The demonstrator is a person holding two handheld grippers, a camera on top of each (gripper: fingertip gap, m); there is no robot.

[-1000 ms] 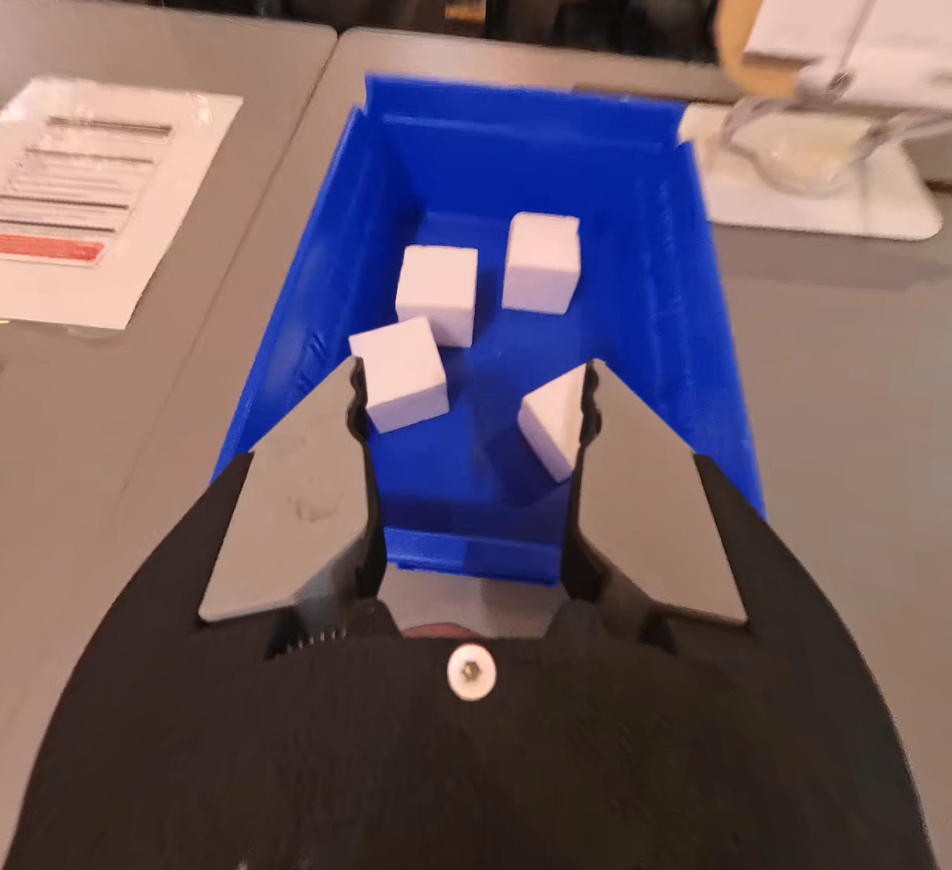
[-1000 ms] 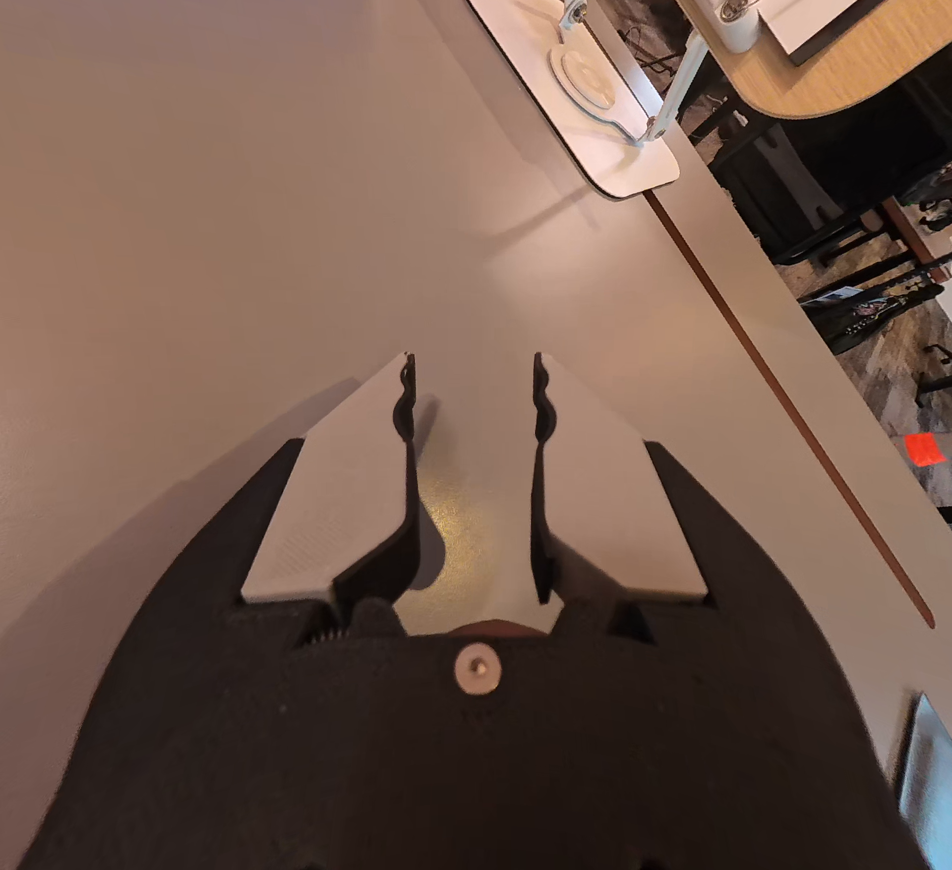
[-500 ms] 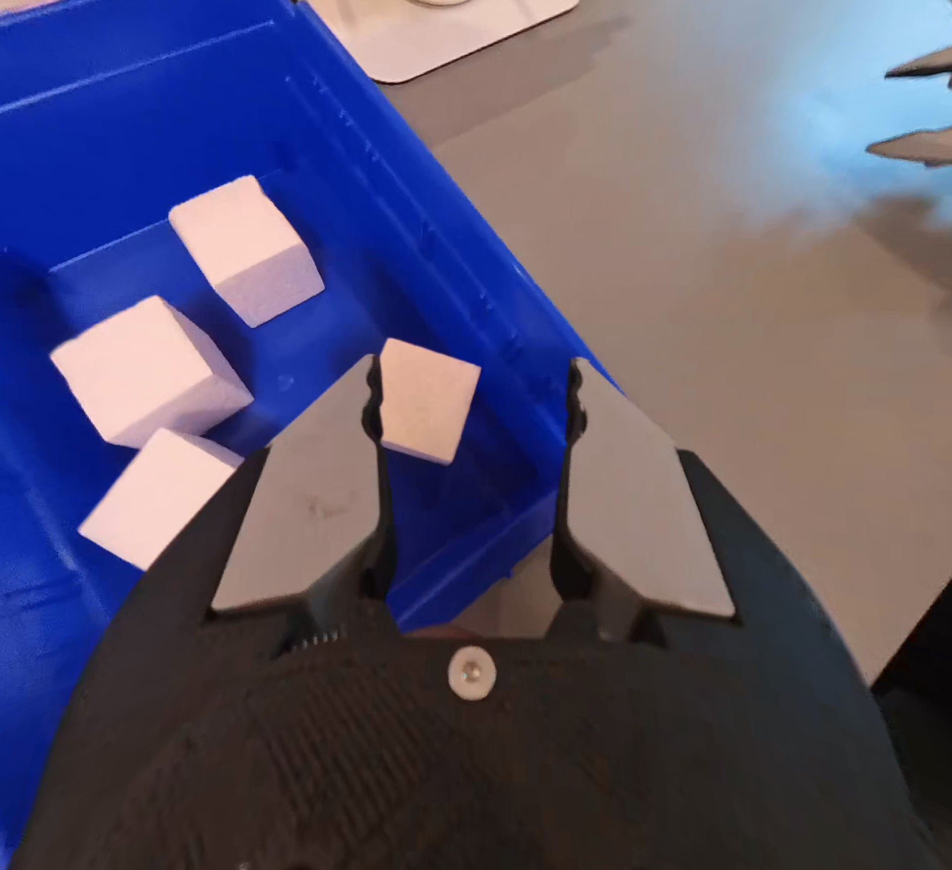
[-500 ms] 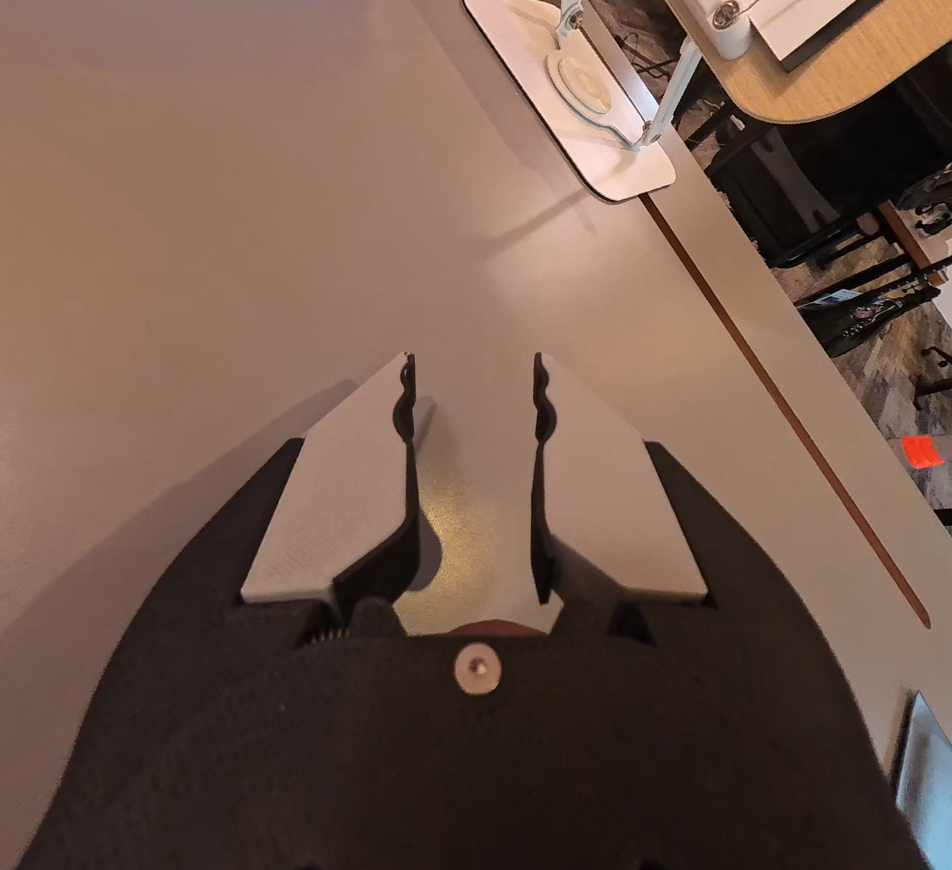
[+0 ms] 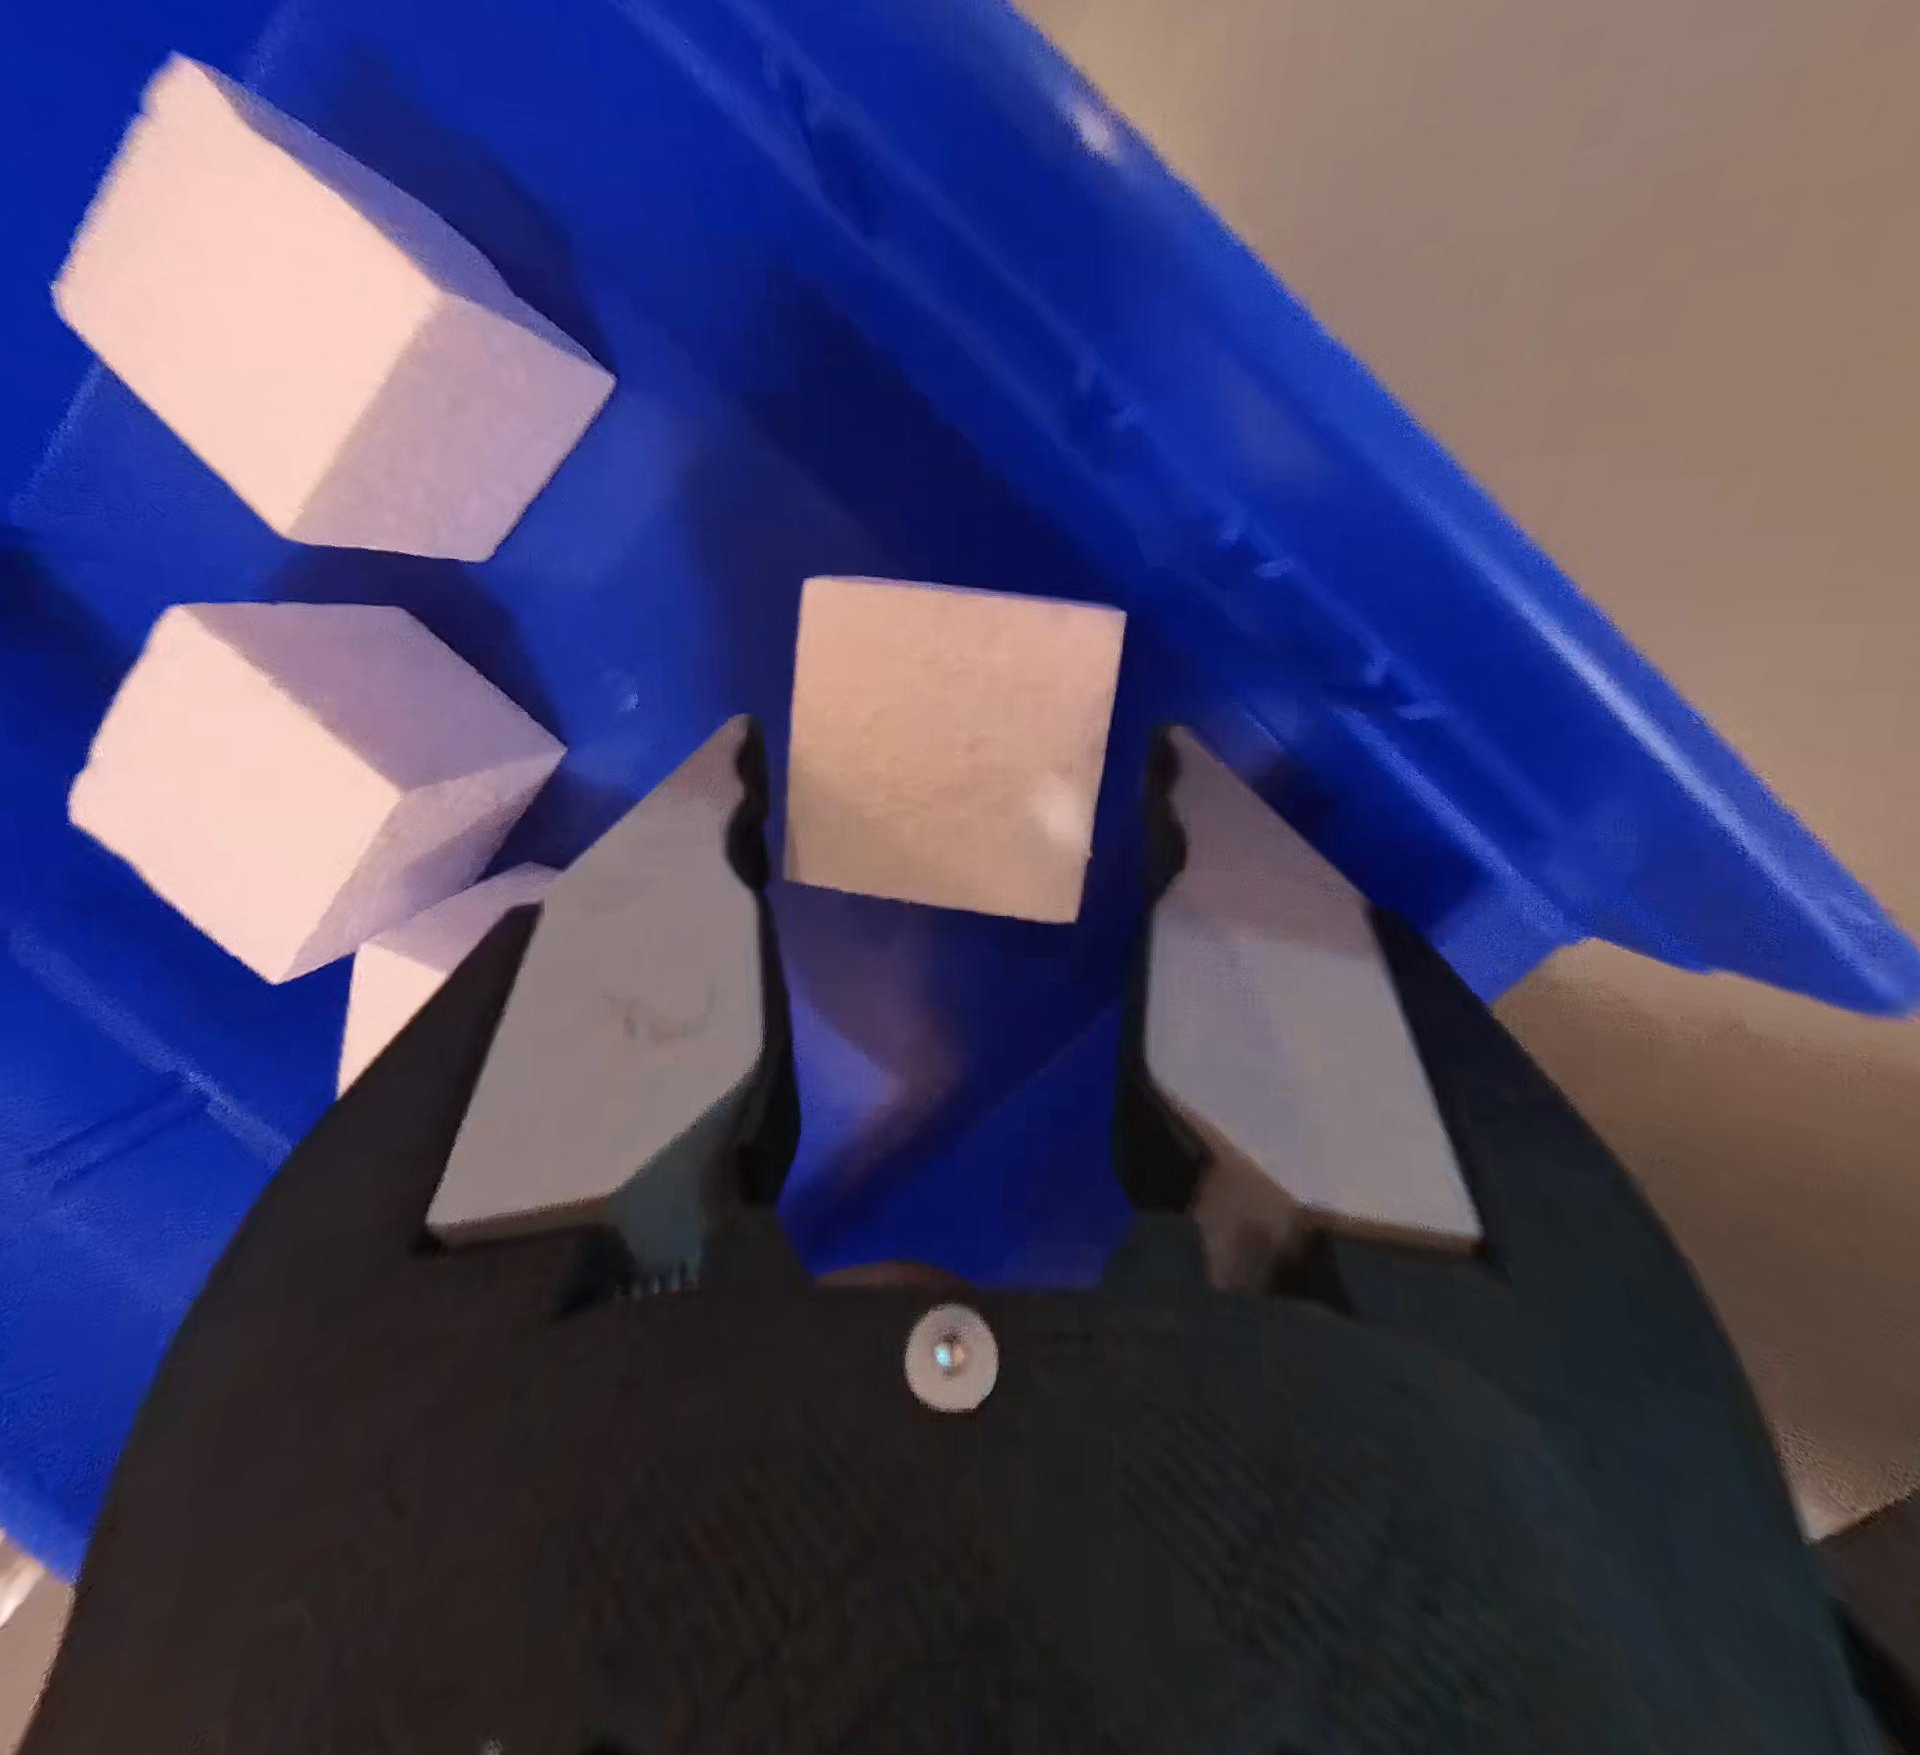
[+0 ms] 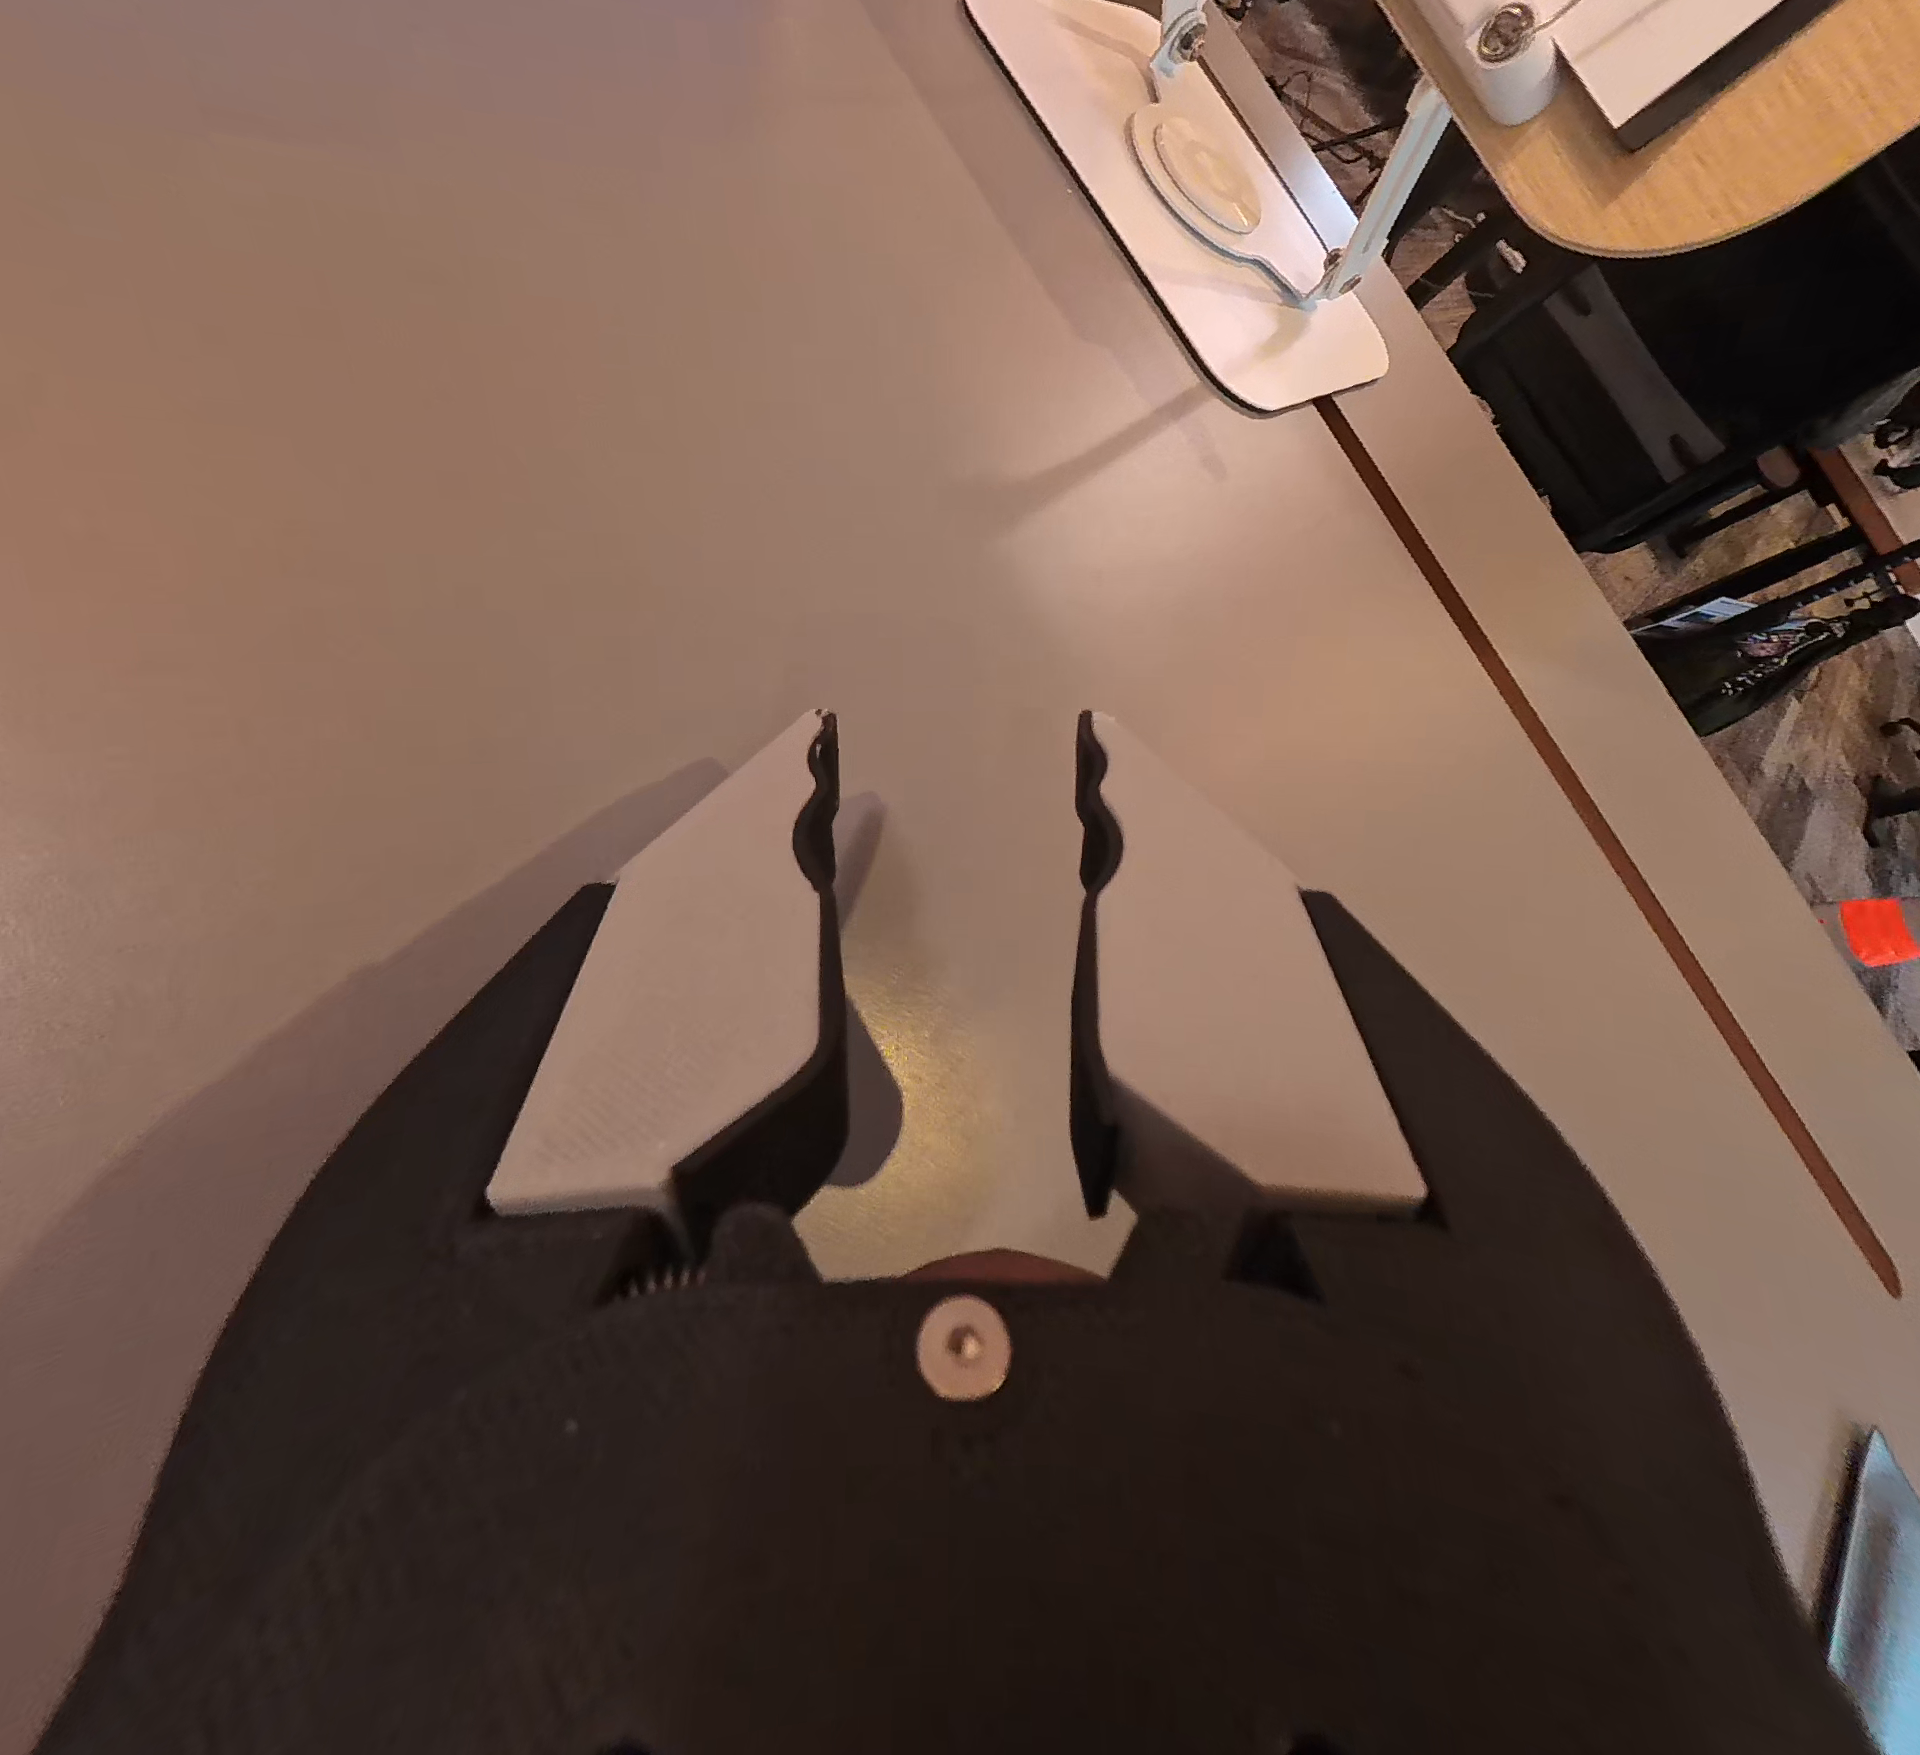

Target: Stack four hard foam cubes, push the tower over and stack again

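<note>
Several white foam cubes lie in a blue bin (image 5: 935, 271). My left gripper (image 5: 951, 749) is open and reaches down into the bin, its fingers on either side of one cube (image 5: 951, 749) with small gaps on both sides. Two more cubes lie to the left, one farther (image 5: 312, 323) and one nearer (image 5: 291, 780). Another cube (image 5: 416, 967) is mostly hidden behind the left finger. My right gripper (image 6: 954, 739) is open and empty, low over the bare grey table (image 6: 520, 355).
The bin's right wall (image 5: 1299, 562) runs close to my left gripper's right finger. In the right wrist view, a white stand base (image 6: 1174, 178) sits near the table's far edge, with a wooden desk (image 6: 1714, 116) and floor clutter beyond. My hands' fingertips stand some 40 cm from each other.
My left gripper has dropped lower into the bin and turned, so the cube now sits between its open fingers. The right gripper has stayed almost still.
</note>
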